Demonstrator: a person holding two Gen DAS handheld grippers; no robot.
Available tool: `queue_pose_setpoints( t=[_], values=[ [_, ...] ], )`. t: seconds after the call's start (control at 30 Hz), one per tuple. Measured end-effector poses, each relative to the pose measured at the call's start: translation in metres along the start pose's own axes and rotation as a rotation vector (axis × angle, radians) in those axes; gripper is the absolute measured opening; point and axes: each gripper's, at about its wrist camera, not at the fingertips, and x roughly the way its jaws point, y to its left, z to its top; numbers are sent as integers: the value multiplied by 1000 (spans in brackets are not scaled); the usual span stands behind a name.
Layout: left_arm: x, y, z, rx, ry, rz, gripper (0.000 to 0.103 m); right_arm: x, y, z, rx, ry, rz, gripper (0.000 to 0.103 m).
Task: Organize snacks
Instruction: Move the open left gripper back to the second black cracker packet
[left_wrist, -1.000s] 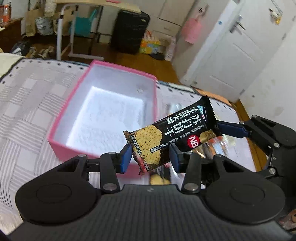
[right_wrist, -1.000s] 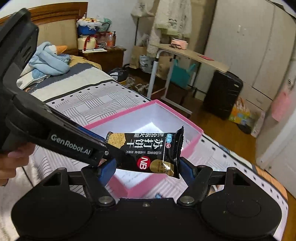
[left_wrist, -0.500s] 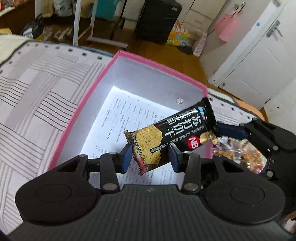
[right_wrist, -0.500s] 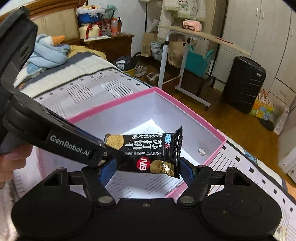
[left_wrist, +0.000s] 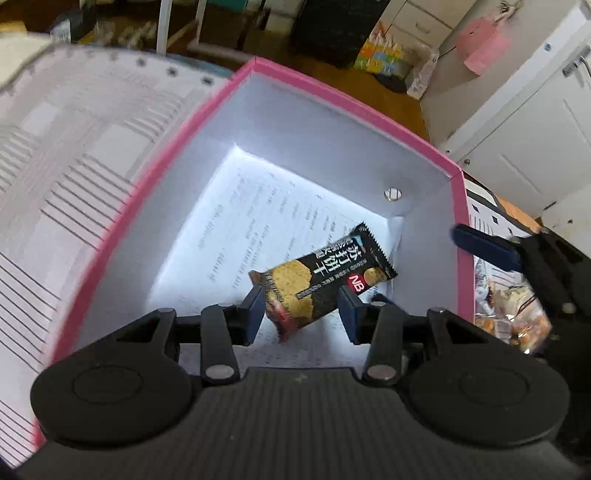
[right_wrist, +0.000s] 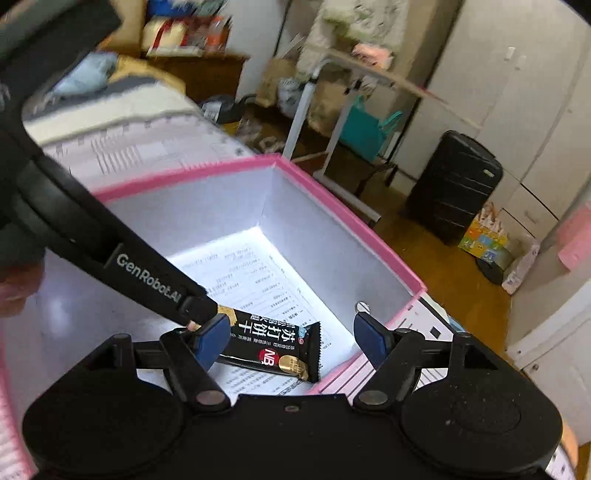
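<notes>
Cracker packet (left_wrist: 325, 277) hangs low inside the pink box (left_wrist: 369, 122), at the left gripper (left_wrist: 301, 314).

Left jaws have just been opening and stand a little apart; the packet's lower end sits between them, the left pad touching it, a gap at the right pad. Printed paper (left_wrist: 236, 236) lines the box floor beneath. Right gripper (right_wrist: 290, 339) is wide open and empty over the box's near corner, the packet's far end lying loose between its fingers.

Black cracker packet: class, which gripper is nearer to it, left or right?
Left. The left gripper has the cracker packet between its jaws, which have just been opening, inside the pink box. The open right gripper hangs apart, at the box's rim.
</notes>
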Motion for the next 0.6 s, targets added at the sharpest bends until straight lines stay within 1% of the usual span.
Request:
queue_pose_setpoints(
  t=[0.07, 0.13, 0.2, 0.27, 0.33, 0.43, 0.5, 0.6],
  values=[
    [-13, -2, -4, 51, -17, 20, 44, -25, 1, -3, 27, -24, 6, 78],
    [-33, -6, -8, 110, -37, 16, 44, -51, 1, -8, 59, -52, 20, 78],
    [-54, -10, -12, 158, -61, 6, 44, -76, 0, -12, 105, -55, 40, 78],
    [-77, -19, -18, 222, -87, 4, 44, -94, -2, -13, 152, -43, 59, 78],
    [-98, -29, -27, 289, -92, 11, 44, -110, -2, -16, 190, -27, 65, 78],
    [-126, -43, -41, 362, -102, -9, 44, -133, 0, -24, 250, 0, 83, 77],
    [-139, -49, -51, 388, -100, -20, 43, -145, 3, -31, 280, 9, 102, 77],
    [-154, -54, -65, 401, -98, -56, 42, -159, 11, -41, 300, 10, 122, 76]
  ],
)
